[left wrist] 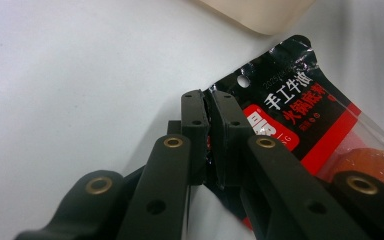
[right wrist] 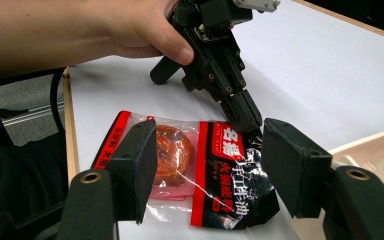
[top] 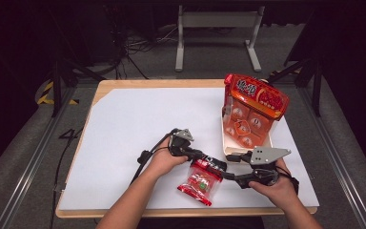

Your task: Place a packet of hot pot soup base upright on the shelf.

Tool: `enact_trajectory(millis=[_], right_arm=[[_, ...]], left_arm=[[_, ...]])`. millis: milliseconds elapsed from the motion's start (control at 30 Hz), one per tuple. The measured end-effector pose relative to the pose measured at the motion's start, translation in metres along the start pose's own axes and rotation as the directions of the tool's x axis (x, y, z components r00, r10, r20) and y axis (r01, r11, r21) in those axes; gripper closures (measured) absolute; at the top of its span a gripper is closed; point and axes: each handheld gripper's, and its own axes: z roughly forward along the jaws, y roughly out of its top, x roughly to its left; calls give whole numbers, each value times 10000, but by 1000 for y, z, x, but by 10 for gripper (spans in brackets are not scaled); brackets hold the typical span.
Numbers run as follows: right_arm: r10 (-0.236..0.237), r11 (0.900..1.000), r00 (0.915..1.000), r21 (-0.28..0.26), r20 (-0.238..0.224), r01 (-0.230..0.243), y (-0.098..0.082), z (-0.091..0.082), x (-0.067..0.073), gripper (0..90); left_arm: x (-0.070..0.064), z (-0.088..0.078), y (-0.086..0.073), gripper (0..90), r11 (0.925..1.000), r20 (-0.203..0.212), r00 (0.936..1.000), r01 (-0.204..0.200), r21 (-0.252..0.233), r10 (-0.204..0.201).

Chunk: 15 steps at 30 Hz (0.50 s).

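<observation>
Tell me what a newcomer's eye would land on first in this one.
First, the red-and-black sachet at the table's near edge, its black top corner pinched in the left tongs. The right tongs stand open either side of it. Next, the tall orange snack bag propped in a tray at right.

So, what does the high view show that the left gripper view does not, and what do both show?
High view alone: the tall red package standing in a pale tray, the right tool, both hands, and the wooden table edge.

Left gripper view alone: the left tool with its jaws pinching the black top edge of the small sauce packet, beside the hang hole.

Both: the packet and the white sheet.
</observation>
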Motion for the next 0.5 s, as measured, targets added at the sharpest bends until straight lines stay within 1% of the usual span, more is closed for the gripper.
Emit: enact_trajectory(millis=[200,267,367,400,467,500], right_arm=[[4,10000,10000,45,-14,-4,0,2,0,400],[5,10000,10000,74,-12,-5,-1,2,0,401],[13,10000,10000,90,15,-13,-1,2,-1,404],[15,10000,10000,90,32,-16,-1,2,-1,405],[54,9999,9999,87,93,-54,-1,1,-2,407],[82,9999,9999,97,122,-84,-1,1,-2,408]], left_arm=[[-1,0,0,886,10000,-116,9999,-68,60,68],[-1,0,0,899,10000,-98,9999,-37,38,38],[0,0,0,900,9998,-53,9998,173,-9,-173],[0,-1,0,900,9999,-48,9999,145,-10,-145],[0,-3,1,900,9999,-16,9999,128,-58,-128],[-2,-8,3,900,9994,80,9998,171,-300,-169]])
